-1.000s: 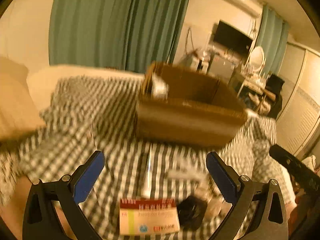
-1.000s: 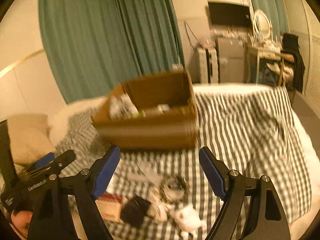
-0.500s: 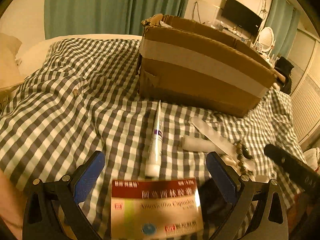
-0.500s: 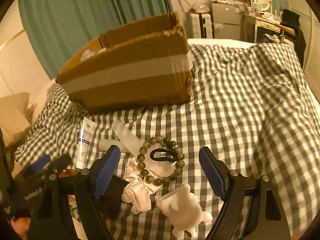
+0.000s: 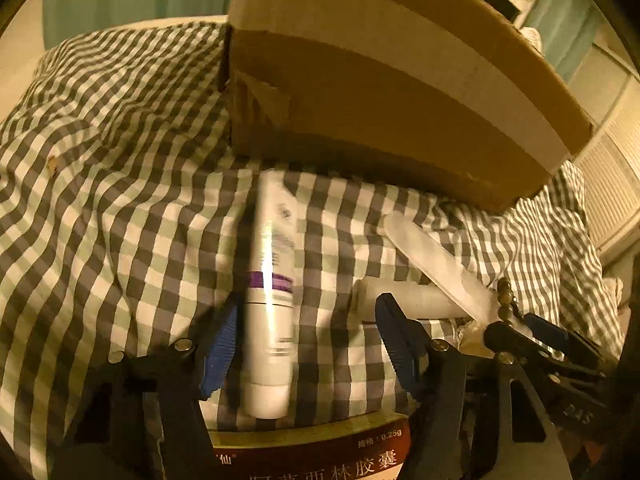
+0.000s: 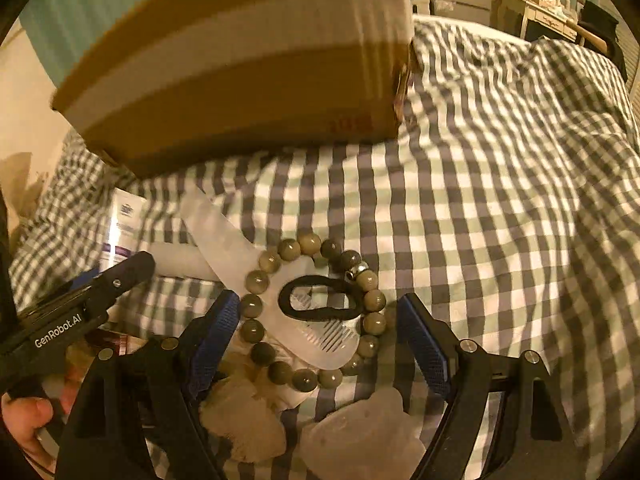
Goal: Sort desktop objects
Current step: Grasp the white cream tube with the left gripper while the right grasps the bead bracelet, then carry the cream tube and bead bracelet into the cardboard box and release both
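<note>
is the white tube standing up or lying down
Lying down: the white tube rests flat on the checked cloth, cap toward the camera, between the closing left gripper jaws.

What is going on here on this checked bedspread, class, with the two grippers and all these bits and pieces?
A person is sorting small items beside a cardboard box. The left gripper is closing around a white tube, which lies between its fingers, not yet pinched. The right gripper is open over a bead bracelet, which rings a black hair tie on top of a clear comb. A red medicine box lies near the tube's cap.
</note>
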`<state>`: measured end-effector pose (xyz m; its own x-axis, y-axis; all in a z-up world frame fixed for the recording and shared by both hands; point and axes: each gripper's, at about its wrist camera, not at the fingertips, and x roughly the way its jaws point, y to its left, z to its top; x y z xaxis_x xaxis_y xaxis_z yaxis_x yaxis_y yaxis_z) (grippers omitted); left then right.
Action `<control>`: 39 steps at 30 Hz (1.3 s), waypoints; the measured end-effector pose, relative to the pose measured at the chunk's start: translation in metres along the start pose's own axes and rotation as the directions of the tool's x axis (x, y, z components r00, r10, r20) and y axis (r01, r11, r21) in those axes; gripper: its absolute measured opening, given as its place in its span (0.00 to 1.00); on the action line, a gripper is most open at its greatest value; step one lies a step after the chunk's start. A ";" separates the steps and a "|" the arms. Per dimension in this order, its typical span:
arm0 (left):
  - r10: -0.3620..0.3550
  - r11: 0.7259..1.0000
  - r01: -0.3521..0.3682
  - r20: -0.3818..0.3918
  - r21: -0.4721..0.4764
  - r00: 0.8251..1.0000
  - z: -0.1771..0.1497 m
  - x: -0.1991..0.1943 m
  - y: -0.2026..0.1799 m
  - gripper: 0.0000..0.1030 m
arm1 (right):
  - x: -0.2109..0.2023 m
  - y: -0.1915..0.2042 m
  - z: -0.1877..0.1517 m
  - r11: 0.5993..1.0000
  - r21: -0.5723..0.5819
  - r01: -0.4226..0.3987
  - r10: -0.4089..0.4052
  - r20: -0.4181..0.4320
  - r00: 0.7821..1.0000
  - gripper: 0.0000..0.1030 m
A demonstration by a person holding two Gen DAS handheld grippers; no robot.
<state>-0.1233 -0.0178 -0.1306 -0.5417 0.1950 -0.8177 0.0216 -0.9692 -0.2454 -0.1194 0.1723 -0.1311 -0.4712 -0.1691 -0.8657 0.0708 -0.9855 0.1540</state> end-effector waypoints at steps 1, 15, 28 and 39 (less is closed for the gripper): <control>-0.013 1.000 0.013 0.001 0.006 1.000 0.000 -0.001 0.000 0.51 | 0.001 0.001 0.000 1.000 -0.005 0.003 -0.003 -0.002 1.000 0.79; -0.100 0.995 0.100 0.012 0.012 0.995 -0.013 -0.007 -0.002 0.17 | -0.033 -0.006 -0.014 0.999 -0.004 -0.054 0.054 0.056 0.997 0.11; -0.129 0.992 0.126 0.092 0.029 0.987 -0.010 -0.050 0.001 0.17 | -0.085 -0.001 0.001 0.997 -0.022 -0.076 0.078 0.175 0.981 0.10; -0.180 0.984 0.174 0.193 0.050 0.965 0.006 -0.100 -0.011 0.17 | -0.135 0.012 0.015 0.988 -0.043 -0.148 0.154 0.255 0.955 0.10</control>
<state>-0.0747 -0.0278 -0.0427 -0.6882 0.3336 -0.6443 -0.1145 -0.9268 -0.3576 -0.0680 0.1835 -0.0054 -0.6627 -0.3107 -0.6814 0.1775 -0.9491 0.2602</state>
